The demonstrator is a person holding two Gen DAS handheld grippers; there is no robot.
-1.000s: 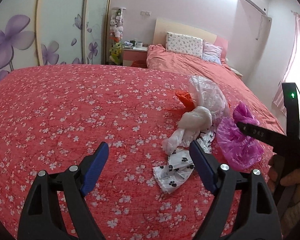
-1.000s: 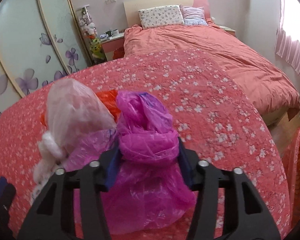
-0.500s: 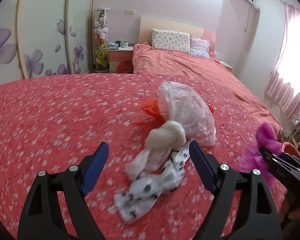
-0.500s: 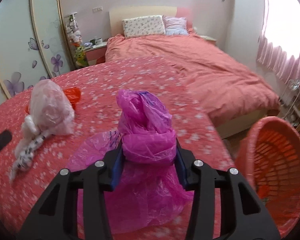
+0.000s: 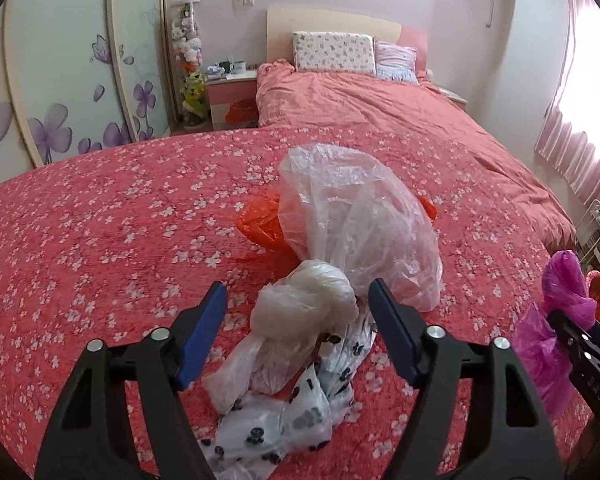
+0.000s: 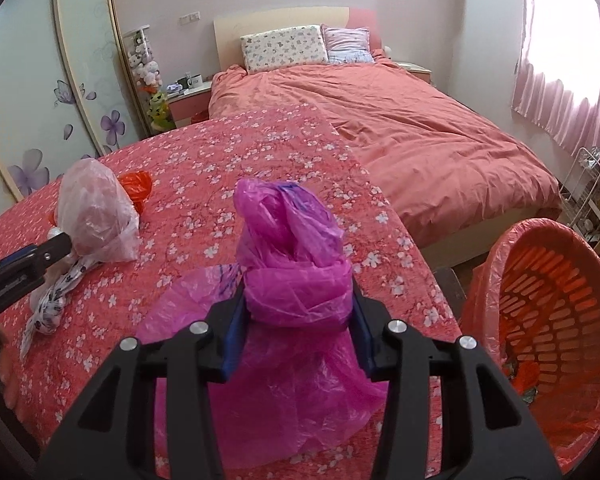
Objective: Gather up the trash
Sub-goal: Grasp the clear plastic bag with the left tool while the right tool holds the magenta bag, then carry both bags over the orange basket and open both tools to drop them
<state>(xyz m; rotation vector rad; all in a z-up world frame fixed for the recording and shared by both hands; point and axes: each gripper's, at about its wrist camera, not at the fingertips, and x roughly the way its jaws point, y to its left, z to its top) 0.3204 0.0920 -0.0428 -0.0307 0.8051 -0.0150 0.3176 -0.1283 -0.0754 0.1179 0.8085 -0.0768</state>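
Observation:
A pile of plastic bags lies on the red flowered quilt (image 5: 100, 240): a puffed clear bag (image 5: 356, 220), an orange bag (image 5: 260, 220) behind it, a knotted white bag (image 5: 304, 308) and a white bag with black paw prints (image 5: 284, 420). My left gripper (image 5: 297, 285) hangs over the pile. Its jaws are closing with the white knot between them, and the blue pads (image 5: 204, 332) stand clear of it. My right gripper (image 6: 298, 292) is shut on a magenta bag (image 6: 292, 280) held above the quilt's right edge. An orange basket (image 6: 548, 320) stands just right of it.
The basket is lined with thin plastic and holds some scraps at the bottom. Beyond the quilt lies a bed with a pink duvet (image 6: 420, 136) and pillows. A flowered wardrobe (image 5: 60, 80) runs along the left. A wire rack (image 6: 592, 192) stands under the pink curtains.
My left gripper has come closer over the bag pile and its jaws have narrowed around the white knot. The right gripper carried the magenta bag to the right, and the basket came into view.

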